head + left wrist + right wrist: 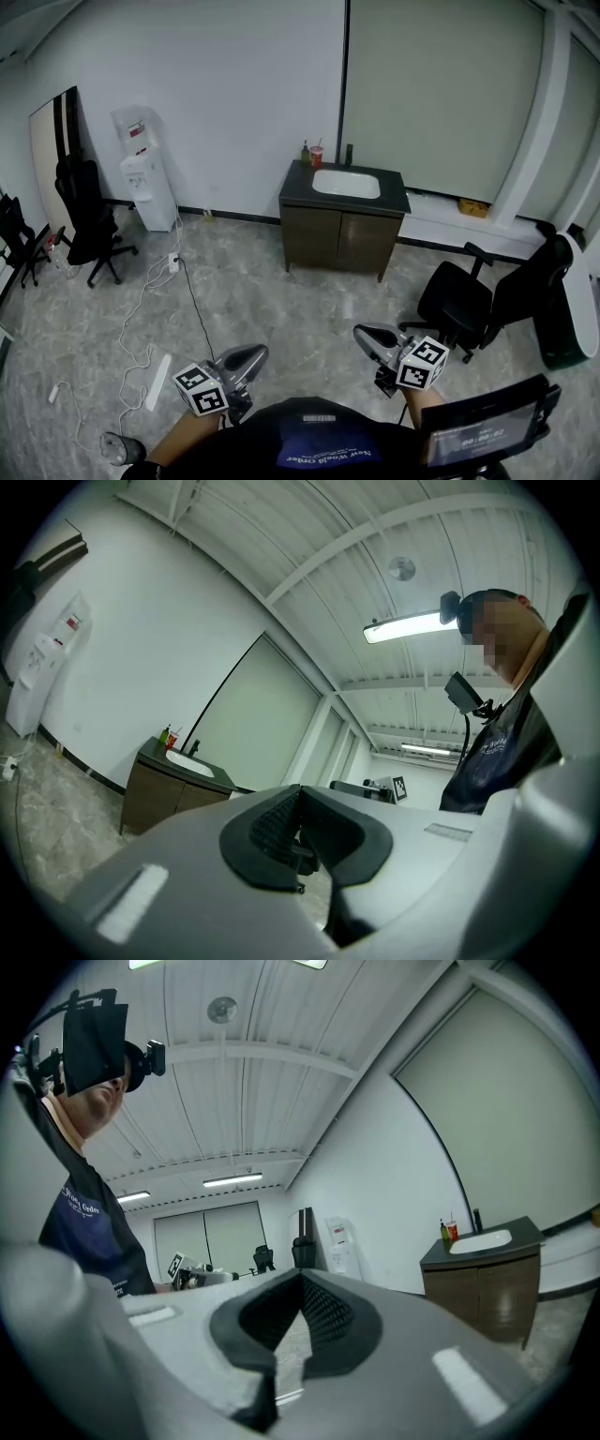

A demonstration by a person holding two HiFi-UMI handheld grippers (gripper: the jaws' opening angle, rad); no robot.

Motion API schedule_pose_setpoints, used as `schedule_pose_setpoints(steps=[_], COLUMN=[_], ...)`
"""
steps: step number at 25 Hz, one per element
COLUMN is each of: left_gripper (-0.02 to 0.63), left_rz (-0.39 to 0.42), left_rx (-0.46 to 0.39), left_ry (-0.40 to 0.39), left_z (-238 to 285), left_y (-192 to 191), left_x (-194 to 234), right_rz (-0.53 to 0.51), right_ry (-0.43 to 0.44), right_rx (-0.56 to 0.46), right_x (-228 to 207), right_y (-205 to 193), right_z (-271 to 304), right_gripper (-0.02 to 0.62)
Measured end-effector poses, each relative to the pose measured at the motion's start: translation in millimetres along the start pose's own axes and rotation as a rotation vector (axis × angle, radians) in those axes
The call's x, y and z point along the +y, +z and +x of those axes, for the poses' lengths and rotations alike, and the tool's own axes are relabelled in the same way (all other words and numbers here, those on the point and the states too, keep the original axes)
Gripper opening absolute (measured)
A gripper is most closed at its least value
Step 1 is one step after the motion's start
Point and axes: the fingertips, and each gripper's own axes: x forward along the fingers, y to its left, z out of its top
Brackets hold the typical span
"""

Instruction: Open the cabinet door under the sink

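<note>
1. In the upper middle of the head view, the cabinet stands against the white wall. It is well apart from both tools, and both its doors look shut.
2. The left gripper and the right gripper sit at the bottom of the frame, close to the person's body. Each one has its jaws pressed together with nothing between them. The gripper views show this too, both for the left gripper and the right gripper.
3. I think the step in hand is getting to the cabinet. No tool touches a door yet.
4. The next move, I guess, calls for getting close and bringing one tool down to door height. Its jaws must then spread so they can catch a door edge. I cannot make out a handle from here.
5. The cabinet is a brown box that looks like wood, with flat fronts and a dark top.
6. The sink is a smooth white bowl set into that top.
7. The floor is grey and looks like shiny stone.
8. The jaw pads are black with a bumpy grid, and the tool bodies are smooth grey.
</note>
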Motion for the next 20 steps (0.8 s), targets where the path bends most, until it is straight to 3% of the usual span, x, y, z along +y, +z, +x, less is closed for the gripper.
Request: schedule_pose_setpoints(steps=[8,20], left_gripper=[0.002,0.002], left_rz=[-0.026,-0.027], left_rx=[0.014,0.048], left_ry=[-0.041,-0.195], left_z=[42.5,99.7], left_y=[10.4,83.5], left_x=[61.9,209.0], right_rz=[0.021,-0.01], right_ry=[-0.059,-0.184], right_rx=[0.009,-0.028], right_x=[-54.3,-130.1], right_y=[0.7,50.8], right_z=[32.5,156.2], right_gripper=[0.002,0.002])
